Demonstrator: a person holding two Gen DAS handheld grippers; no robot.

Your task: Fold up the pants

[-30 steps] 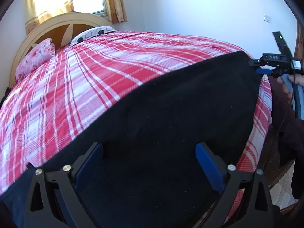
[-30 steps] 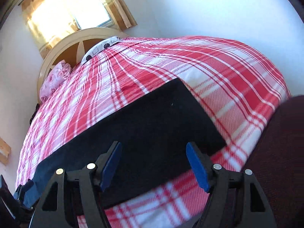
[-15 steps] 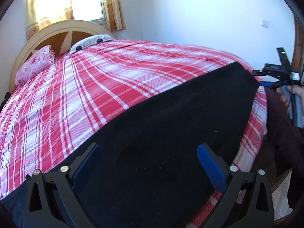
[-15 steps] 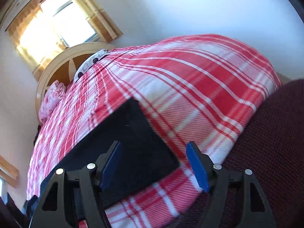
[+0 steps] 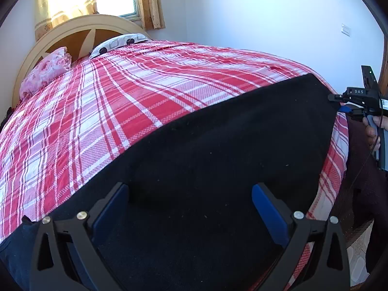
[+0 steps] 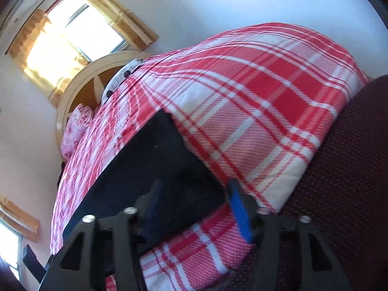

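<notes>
On the bed (image 5: 150, 111), whose red-and-white plaid cover is a coarse, visibly woven cloth pulled mostly flat, the black pants (image 5: 218, 169) lie stretched as one long dark band along the near edge, matte and slightly linty, with a squared end toward the right side. They look laid out and smoothed but show no fold across their length, so I judge the task early: the end has yet to be lifted and carried over, and any later folds remain. Behind, a curved cream headboard (image 5: 80, 28) with brown panels backs a pink floral pillow (image 5: 46, 72). The left gripper (image 5: 191, 208) hovers over the middle of the pants with its blue-padded jaws spread wide and nothing between them. The right gripper (image 6: 194, 208) sits at the pants' squared corner, its jaws closing with the black fabric edge between them; whether the pads already pinch the cloth is not clear from the blurred right wrist view.
</notes>
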